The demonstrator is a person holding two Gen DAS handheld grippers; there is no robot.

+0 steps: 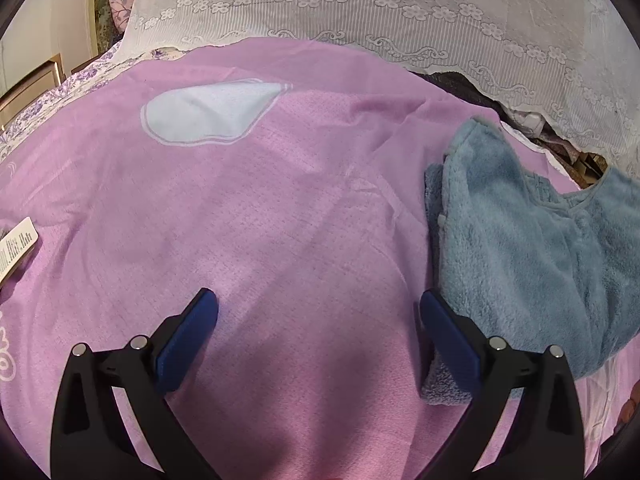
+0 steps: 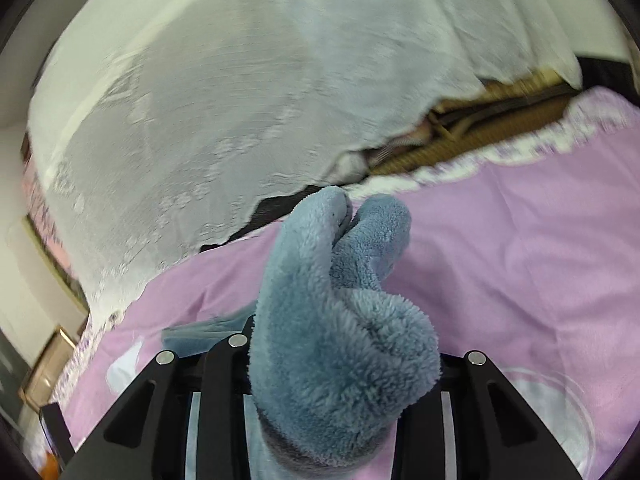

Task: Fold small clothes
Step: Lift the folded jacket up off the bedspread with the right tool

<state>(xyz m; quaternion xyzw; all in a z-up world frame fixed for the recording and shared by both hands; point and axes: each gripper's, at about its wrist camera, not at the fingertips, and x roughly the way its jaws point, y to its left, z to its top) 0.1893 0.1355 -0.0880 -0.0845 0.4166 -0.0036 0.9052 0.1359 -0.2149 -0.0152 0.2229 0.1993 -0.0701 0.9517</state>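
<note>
A fluffy blue garment (image 1: 532, 248) lies on the pink bedspread (image 1: 260, 220) at the right of the left wrist view. My left gripper (image 1: 318, 312) is open and empty just above the bedspread, its right finger (image 1: 448, 332) beside the garment's left edge. In the right wrist view my right gripper (image 2: 336, 360) is shut on a bunched part of the blue garment (image 2: 340, 320) and holds it lifted above the pink bedspread (image 2: 520, 248). The fabric hides the fingertips.
A white lace cover (image 1: 360, 8) drapes along the far side of the bed, also in the right wrist view (image 2: 220, 100). A white patch (image 1: 208, 114) is printed on the bedspread. A paper tag (image 1: 14, 248) lies at the left edge. Dark items (image 1: 460, 84) show under the lace.
</note>
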